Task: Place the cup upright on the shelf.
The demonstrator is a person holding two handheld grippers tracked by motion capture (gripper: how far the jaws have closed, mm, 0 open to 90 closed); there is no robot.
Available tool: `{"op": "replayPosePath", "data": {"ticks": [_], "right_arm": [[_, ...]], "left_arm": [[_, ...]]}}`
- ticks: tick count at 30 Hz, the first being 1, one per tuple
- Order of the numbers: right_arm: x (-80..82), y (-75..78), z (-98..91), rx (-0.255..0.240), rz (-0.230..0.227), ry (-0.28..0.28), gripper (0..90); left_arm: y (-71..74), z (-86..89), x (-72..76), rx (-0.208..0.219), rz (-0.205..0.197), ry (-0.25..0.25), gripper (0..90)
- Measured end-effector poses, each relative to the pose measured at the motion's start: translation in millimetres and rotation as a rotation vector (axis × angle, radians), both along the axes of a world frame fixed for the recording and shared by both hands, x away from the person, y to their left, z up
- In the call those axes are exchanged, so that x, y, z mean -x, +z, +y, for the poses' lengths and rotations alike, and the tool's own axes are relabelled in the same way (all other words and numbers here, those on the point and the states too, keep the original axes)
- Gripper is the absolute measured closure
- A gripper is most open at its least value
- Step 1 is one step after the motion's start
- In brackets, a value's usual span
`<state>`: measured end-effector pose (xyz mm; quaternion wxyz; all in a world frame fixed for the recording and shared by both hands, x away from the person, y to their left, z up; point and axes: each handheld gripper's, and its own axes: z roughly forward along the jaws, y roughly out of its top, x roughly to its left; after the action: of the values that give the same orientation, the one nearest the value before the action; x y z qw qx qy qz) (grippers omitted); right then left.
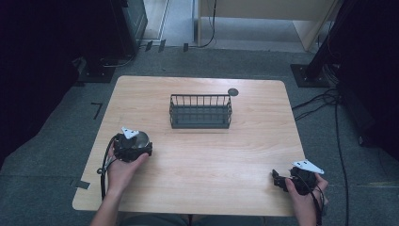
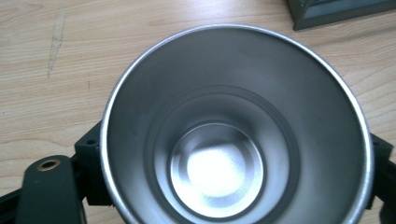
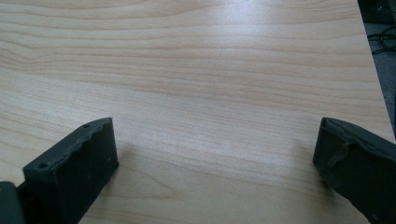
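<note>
The high view looks forward and steeply down from above the person's edge of the wooden table [image 1: 197, 155], far enough back to take in the whole top, the wire basket [image 1: 201, 111] near its far side and the grey floor around it. The left gripper view sits very close over a steel cup [image 2: 233, 130], staring straight into its mouth, with the basket's corner [image 2: 341, 11] at its upper right, so basket and tabletop are shared with the high view. The right gripper view skims low across bare tabletop [image 3: 196, 79] towards the table's edge, close to the surface.
</note>
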<state>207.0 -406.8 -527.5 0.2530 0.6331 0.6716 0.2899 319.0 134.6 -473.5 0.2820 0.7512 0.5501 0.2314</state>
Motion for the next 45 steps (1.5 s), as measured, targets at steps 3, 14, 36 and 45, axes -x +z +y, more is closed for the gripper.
{"op": "replayPosePath", "data": {"ticks": [3, 14, 36, 45], "right_arm": [[0.0, 0.0, 0.0, 0.000, 0.000, 0.000, 0.0], [0.0, 0.0, 0.0, 0.000, 0.000, 0.000, 0.0], [0.0, 0.0, 0.0, 0.000, 0.000, 0.000, 0.0], [0.0, 0.0, 0.0, 0.000, 0.000, 0.000, 0.0]], "left_arm": [[0.6, 0.5, -0.1, 0.002, 0.004, -0.001, 16.5], [6.1, -1.2, -0.7, 0.006, 0.001, -0.001, 18.3], [29.4, -19.7, -4.6, 0.049, -0.021, -0.068, 18.7], [38.8, -29.4, -10.0, 0.065, -0.022, -0.102, 18.8]]}}
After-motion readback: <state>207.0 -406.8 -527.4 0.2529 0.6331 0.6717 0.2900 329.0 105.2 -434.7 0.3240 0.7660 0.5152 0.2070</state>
